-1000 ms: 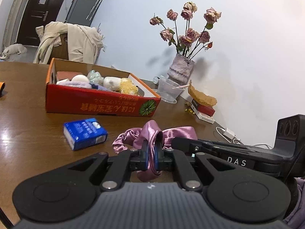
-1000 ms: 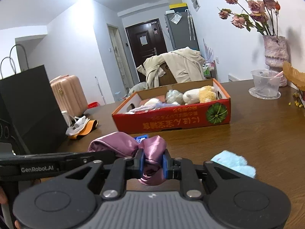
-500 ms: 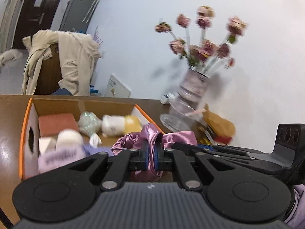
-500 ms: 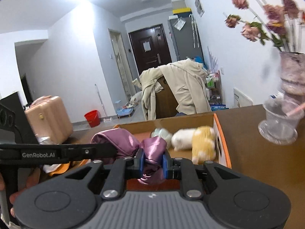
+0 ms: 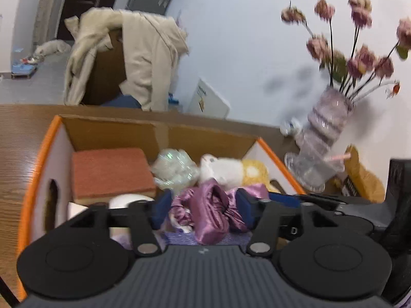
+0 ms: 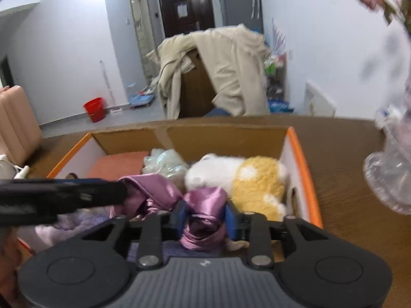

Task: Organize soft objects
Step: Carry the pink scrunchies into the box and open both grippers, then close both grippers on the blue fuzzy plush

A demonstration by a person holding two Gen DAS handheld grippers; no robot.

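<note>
**Now Releasing: Satin Scrunchie Into the Cardboard Box**

Both grippers hang over the orange-rimmed cardboard box, each with a bunch of the purple satin scrunchie between its blue pads.

The left gripper has its jaws opening. The pads stand clear of the fabric on both sides, so the cloth lies loose between them.

The right gripper also has its jaws opening, but less far. Its pads appear to touch the folded satin on each side.

The scrunchie hangs just above the box contents, in front of the white and yellow plush toy, near the clear crinkled bag and beside the terracotta sponge block.

**Procedure for a clean release**

1. Let both sets of jaws spread fully before any withdrawal; satin tends to cling to rubber pads.
2. Keep the grippers low over the box so the fabric drops inside the rim.
3. Lift straight up and back, and check that no loop trails on a finger.
4. Keep clear of the glass vase of dried roses standing just beside the box.

**Change from the earlier frames**

One second ago both grippers pinched the scrunchie tightly over the wooden table, well short of the box, with a blue tissue pack nearby. The scrunchie has since been carried over the box, and both grips have loosened.
</note>
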